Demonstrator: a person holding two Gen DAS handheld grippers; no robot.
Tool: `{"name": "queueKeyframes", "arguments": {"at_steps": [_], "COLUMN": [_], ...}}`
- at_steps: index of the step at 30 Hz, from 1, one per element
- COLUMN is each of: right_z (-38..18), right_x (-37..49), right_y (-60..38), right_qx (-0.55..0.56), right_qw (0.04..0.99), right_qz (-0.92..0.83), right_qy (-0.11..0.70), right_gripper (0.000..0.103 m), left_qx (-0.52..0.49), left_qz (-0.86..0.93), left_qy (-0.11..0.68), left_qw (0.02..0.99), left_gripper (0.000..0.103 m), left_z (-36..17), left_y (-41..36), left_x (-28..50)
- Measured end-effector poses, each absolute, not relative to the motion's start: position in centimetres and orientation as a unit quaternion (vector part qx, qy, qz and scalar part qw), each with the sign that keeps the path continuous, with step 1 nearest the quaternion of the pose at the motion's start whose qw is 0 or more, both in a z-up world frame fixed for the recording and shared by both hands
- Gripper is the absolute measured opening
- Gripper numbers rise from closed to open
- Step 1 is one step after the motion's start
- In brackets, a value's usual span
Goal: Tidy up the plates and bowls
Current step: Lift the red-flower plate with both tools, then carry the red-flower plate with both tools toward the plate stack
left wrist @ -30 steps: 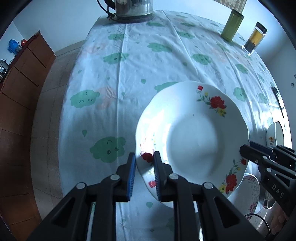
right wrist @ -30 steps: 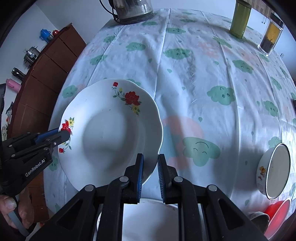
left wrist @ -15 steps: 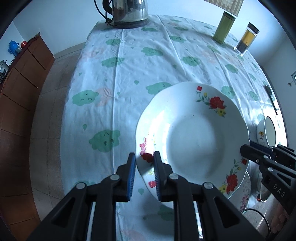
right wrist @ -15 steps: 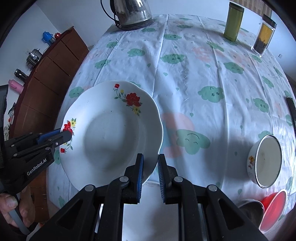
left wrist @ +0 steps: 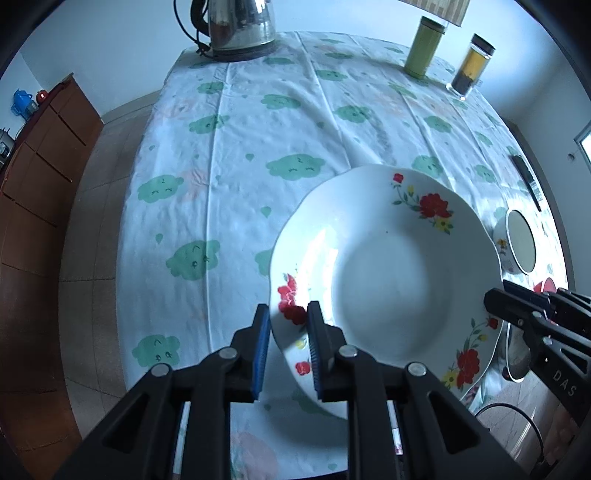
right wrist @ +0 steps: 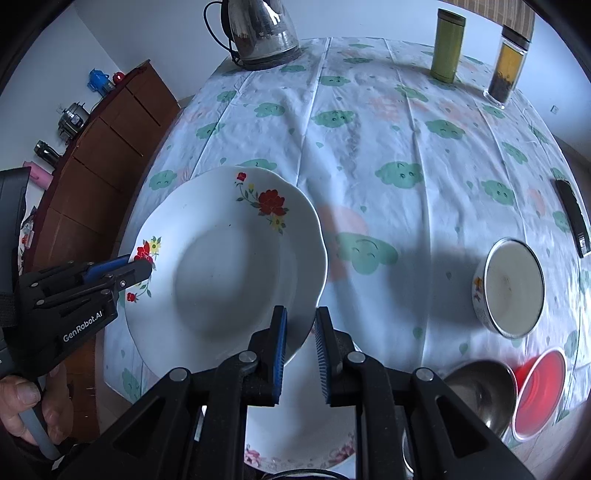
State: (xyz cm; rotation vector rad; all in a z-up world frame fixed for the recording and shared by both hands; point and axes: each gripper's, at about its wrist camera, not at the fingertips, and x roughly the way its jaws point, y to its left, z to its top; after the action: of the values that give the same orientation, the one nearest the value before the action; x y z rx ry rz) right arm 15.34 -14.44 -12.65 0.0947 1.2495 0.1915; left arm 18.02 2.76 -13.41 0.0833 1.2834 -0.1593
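A white plate with red flowers (left wrist: 384, 280) hangs above the tablecloth, held by its rim from two sides. My left gripper (left wrist: 288, 325) is shut on the plate's left rim, over a red flower. In the right wrist view my right gripper (right wrist: 300, 332) is shut on the near right rim of the same plate (right wrist: 229, 273). Each gripper shows in the other's view: the right gripper (left wrist: 517, 306) at the plate's right edge, the left gripper (right wrist: 136, 267) at its left edge, with a hand below it.
A white flowered bowl (right wrist: 513, 288), a steel bowl (right wrist: 480, 387) and a red bowl (right wrist: 539, 391) sit at the near right. Another flowered plate (right wrist: 295, 454) lies under my right gripper. A kettle (right wrist: 262, 33), green canister (right wrist: 448, 46) and jar (right wrist: 508, 66) stand far back. A wooden cabinet (right wrist: 103, 147) is left.
Both grippers have risen with the plate held between them; the table looks farther away and more of its near right side shows.
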Motion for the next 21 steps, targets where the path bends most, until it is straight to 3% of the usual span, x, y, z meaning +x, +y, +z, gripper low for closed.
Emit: {"name": "queueKeyframes", "arguments": {"at_steps": [21], "right_z": [-13.9], "right_x": [10.1], "right_y": [-17.7], "right_qx": [0.069], "right_qw": [0.802], "right_qz": [0.082], "right_qy": [0.588], "right_gripper": [0.017], "left_qx": [0.066], "left_qz": [-0.087], "left_qy": [0.607], "left_qw": [0.787], "left_gripper": [0.017], "left_z": [-14.2], "left_y": [-0.6], "left_x": [13.8]}}
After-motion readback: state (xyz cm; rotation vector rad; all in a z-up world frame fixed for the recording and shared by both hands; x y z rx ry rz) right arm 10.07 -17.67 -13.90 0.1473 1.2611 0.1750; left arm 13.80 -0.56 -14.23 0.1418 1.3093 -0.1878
